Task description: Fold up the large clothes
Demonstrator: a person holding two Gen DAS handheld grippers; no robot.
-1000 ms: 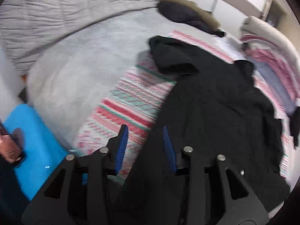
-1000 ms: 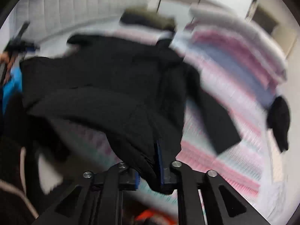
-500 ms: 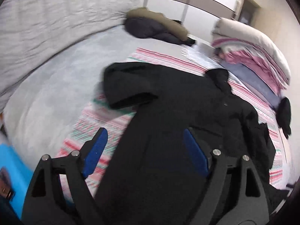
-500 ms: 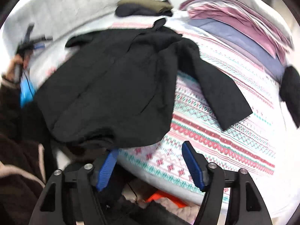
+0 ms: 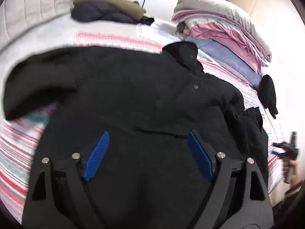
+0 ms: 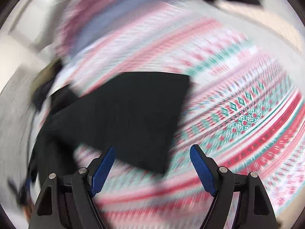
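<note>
Hovering wide open, left gripper (image 5: 146,148) and right gripper (image 6: 152,164) hold nothing.
Black coat (image 5: 133,95) sprawls across the striped blanket (image 6: 238,114), one sleeve (image 6: 129,114) outstretched.

Both grippers' fingers (image 5: 99,156) (image 6: 202,169) wide apart.

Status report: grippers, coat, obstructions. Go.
Left gripper open over large black coat, spread on striped blanket. Right gripper open, empty. Folded bedding pile beside collar.

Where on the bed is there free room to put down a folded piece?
Free: the grey cover left of the black coat, below the dark jacket heap; also the patterned blanket right of the coat's sleeve. Crowded: the folded bedding stack at far right.
</note>
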